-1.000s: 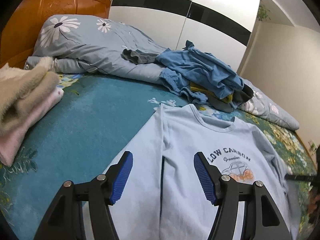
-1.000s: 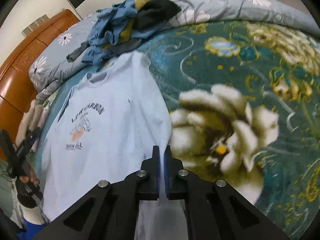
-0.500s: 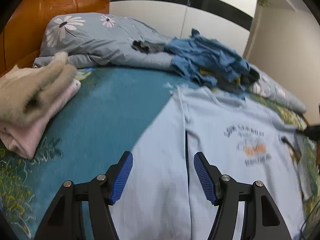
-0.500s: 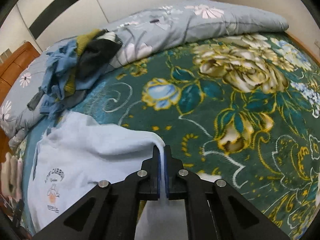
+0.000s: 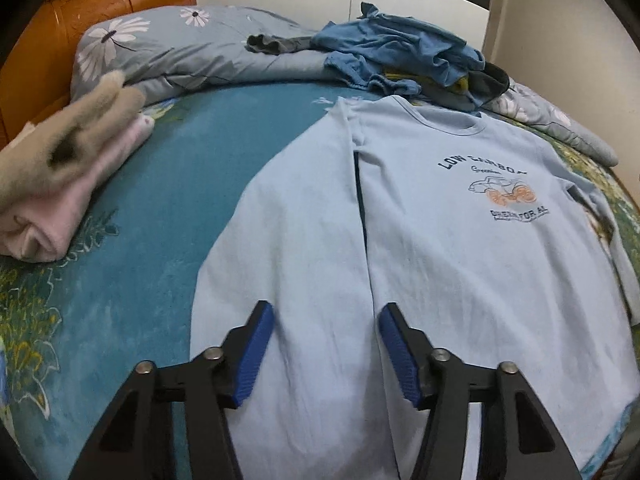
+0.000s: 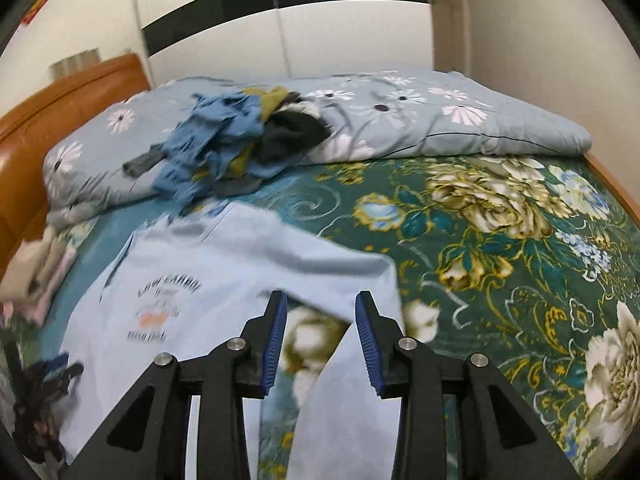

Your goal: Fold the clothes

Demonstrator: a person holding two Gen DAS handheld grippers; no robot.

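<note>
Bedroom setup: a big bed with a teal floral bedspread (image 6: 500, 248), a white wardrobe with a black stripe (image 6: 280, 20) behind it and an orange wooden headboard (image 5: 120, 4) at the far end. Left gripper (image 5: 326, 354) has its blue-padded jaws spread wide with nothing between them, hovering right over the near end of the pale blue long-sleeve shirt with the "LOW CARBON" car print (image 5: 460, 260). One long sleeve runs away from it between the jaws, and the shirt's body sits just right of that, front up and flat, collar pointing at the far end of the bed. Right gripper (image 6: 322, 340) is wide open too and holding nothing; in its view the shirt's other sleeve (image 6: 352, 400) lies directly below and ahead of the jaws, bent at an angle, with a white flower of the bedspread showing in the gap under the bend. The shirt's printed front is off to that gripper's left. Further out, a folded stack of beige and pink fuzzy clothes (image 5: 60, 184) sits on the left of the bed, well apart from the shirt. A messy pile of blue, yellow and dark clothes (image 5: 408, 64) sits just past the collar, leaning on a rolled grey duvet with white daisies (image 6: 440, 120) along the far side.
</note>
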